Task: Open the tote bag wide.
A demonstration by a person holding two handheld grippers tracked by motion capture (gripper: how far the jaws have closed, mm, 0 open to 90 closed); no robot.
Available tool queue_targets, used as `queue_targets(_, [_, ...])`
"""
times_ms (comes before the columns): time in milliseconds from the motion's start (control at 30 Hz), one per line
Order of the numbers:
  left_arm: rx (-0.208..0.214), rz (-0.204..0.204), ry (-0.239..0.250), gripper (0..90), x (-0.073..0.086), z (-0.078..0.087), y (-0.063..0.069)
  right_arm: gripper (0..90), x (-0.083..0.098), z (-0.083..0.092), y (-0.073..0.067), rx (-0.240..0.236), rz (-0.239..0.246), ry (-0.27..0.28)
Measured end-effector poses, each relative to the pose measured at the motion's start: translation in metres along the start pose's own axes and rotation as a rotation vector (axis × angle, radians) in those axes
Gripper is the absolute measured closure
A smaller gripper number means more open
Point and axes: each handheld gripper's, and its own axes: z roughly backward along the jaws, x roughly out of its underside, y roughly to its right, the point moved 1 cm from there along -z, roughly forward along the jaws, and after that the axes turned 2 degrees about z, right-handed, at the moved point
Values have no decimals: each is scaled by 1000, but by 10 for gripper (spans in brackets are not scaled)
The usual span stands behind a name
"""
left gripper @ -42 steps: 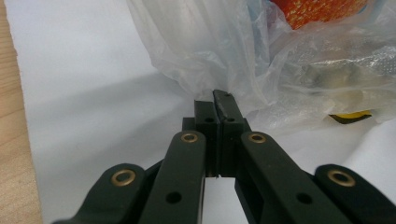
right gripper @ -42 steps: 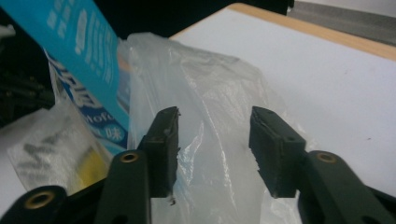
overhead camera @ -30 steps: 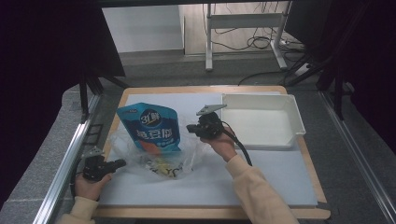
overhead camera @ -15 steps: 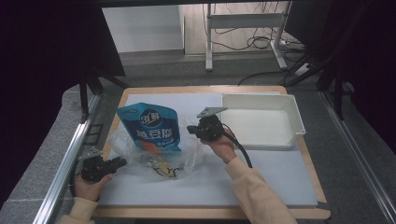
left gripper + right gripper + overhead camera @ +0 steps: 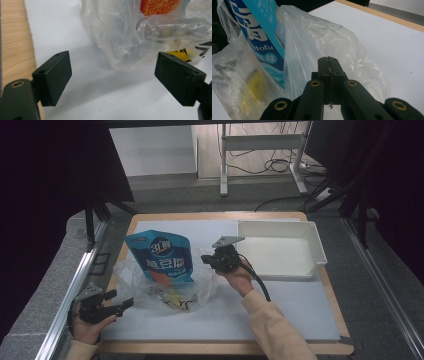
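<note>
A clear plastic bag lies on the white mat, with a blue snack pouch standing in it and a yellow packet at its bottom. My right gripper is at the bag's right edge, jaws shut, and the thin film rises around its tips, pinched there as far as I can see. My left gripper sits near the table's left front edge. Its jaws have just been opening and stand wide, with nothing between them. The bag's corner lies just ahead of them.
A white tray stands at the back right, just right of my right hand. The wooden table edge runs close beside my left gripper. A metal rail borders the table's left side.
My left gripper has opened and drawn slightly back from the bag's left corner. The right gripper and the bag's right edge have stayed put.
</note>
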Motion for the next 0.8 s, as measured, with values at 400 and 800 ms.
queue_targets(400, [-2, -18, 82, 134, -15, 26, 2, 891, 3, -1, -1, 7, 5, 0])
queue_targets(800, [-34, -32, 124, 216, -69, 36, 0, 891, 2, 0, -1, 8, 20, -1])
